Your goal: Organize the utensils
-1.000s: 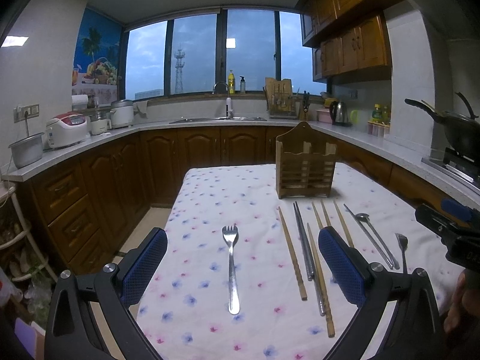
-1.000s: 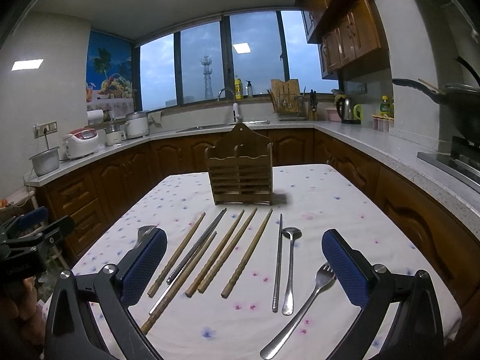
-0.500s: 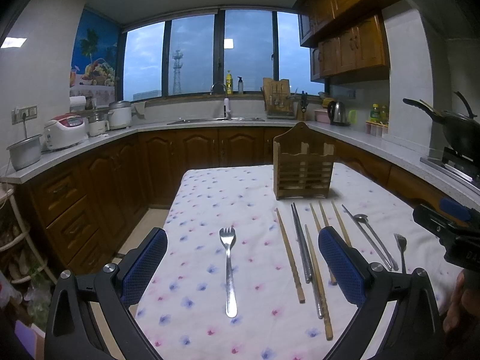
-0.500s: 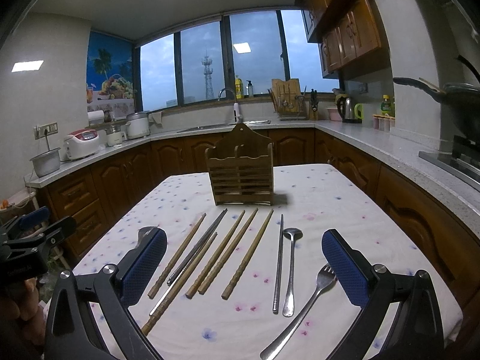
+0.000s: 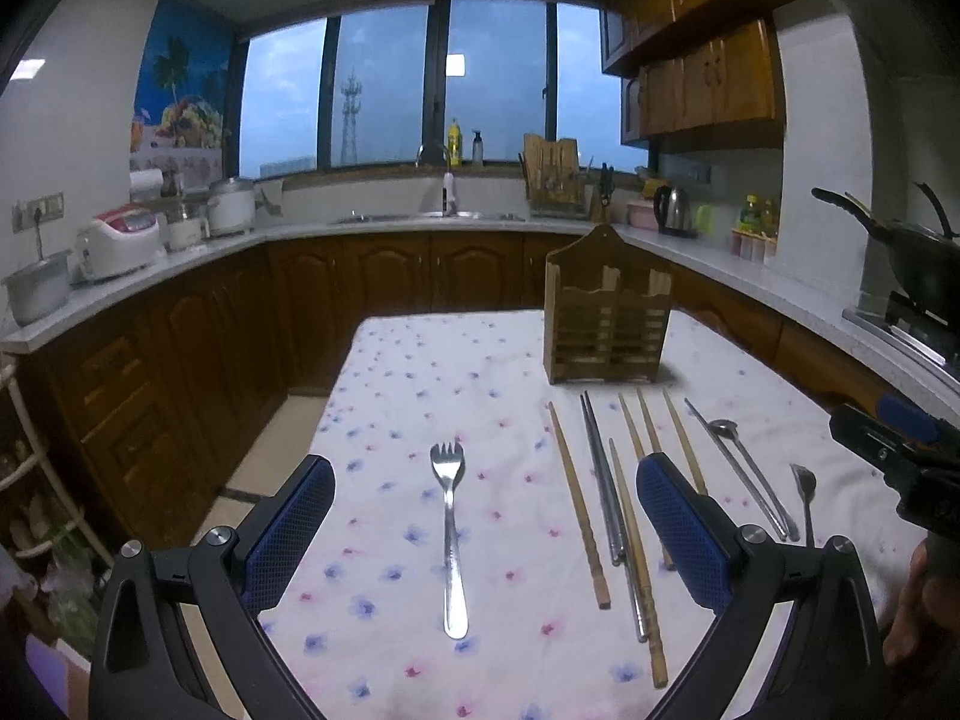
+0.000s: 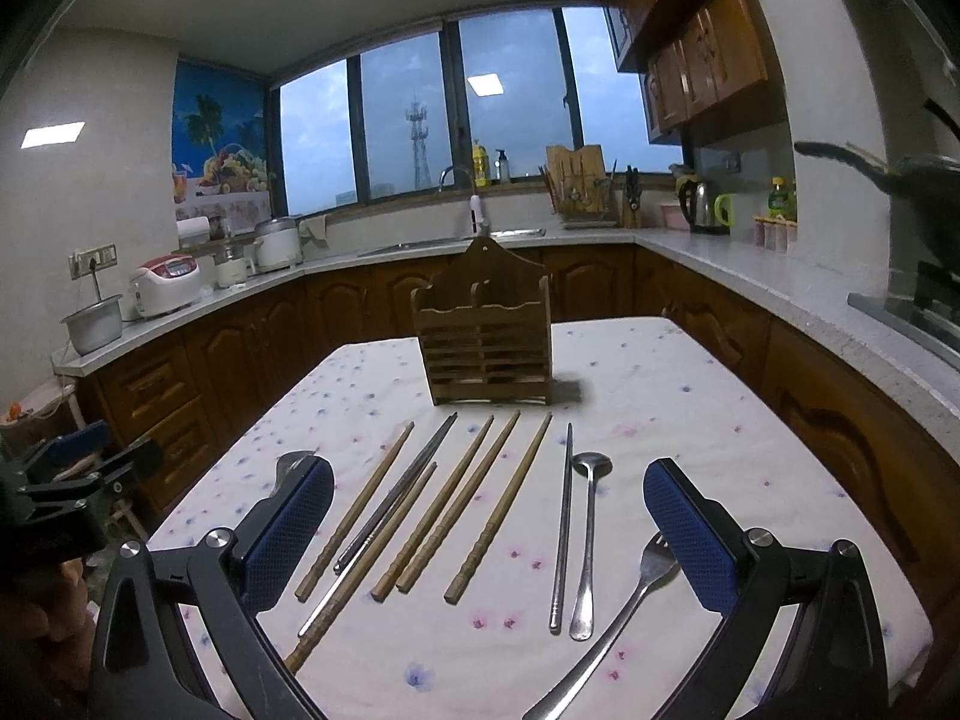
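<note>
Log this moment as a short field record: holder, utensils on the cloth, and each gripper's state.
holder: wooden utensil holder upright at the table's far end, nothing visible in it
chopsticks: wooden chopsticks and metal chopsticks flat in a row before it
spoon: spoon beside a single metal chopstick
forks: left fork; right fork
left gripper: open, empty
right gripper: open, empty

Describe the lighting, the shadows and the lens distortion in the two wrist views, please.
Left wrist view: dim bluish indoor light; the wooden utensil holder casts a soft shadow to its right on the tablecloth; the countertop bows strongly. Right wrist view: the ceiling lights reflect in the window; the image is sharp, and the cabinets curve toward the edges.
</note>
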A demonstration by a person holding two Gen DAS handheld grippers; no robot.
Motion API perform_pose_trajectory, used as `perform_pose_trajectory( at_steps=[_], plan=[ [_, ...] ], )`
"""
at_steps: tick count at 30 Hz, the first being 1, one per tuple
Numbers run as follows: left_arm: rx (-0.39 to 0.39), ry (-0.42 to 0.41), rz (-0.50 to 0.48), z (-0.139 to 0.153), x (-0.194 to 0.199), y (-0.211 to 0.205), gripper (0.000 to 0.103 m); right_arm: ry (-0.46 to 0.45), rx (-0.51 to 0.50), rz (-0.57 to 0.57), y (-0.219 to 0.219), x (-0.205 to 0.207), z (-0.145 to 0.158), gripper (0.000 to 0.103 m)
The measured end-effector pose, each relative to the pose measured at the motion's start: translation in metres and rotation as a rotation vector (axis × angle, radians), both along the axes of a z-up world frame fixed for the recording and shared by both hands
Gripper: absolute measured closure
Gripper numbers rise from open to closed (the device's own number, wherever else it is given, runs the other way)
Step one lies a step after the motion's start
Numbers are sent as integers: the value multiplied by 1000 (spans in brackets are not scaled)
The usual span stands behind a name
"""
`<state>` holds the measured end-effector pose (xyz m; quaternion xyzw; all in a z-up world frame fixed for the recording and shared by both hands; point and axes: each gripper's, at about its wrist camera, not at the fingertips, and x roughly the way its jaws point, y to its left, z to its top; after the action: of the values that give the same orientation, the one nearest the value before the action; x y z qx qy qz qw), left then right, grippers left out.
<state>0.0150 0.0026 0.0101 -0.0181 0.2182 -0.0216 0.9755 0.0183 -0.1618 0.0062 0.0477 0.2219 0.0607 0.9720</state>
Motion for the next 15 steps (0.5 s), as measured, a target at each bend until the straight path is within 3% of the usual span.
perform_pose_trajectory(
  at_steps=[11,15],
  plan=[
    [-28,113,-10,6,51,6,3,87,44,11,-13,33,-8,0],
    [-15,140,-13,7,71,4,5,135,68,24,-17,52,-14,7]
  ],
)
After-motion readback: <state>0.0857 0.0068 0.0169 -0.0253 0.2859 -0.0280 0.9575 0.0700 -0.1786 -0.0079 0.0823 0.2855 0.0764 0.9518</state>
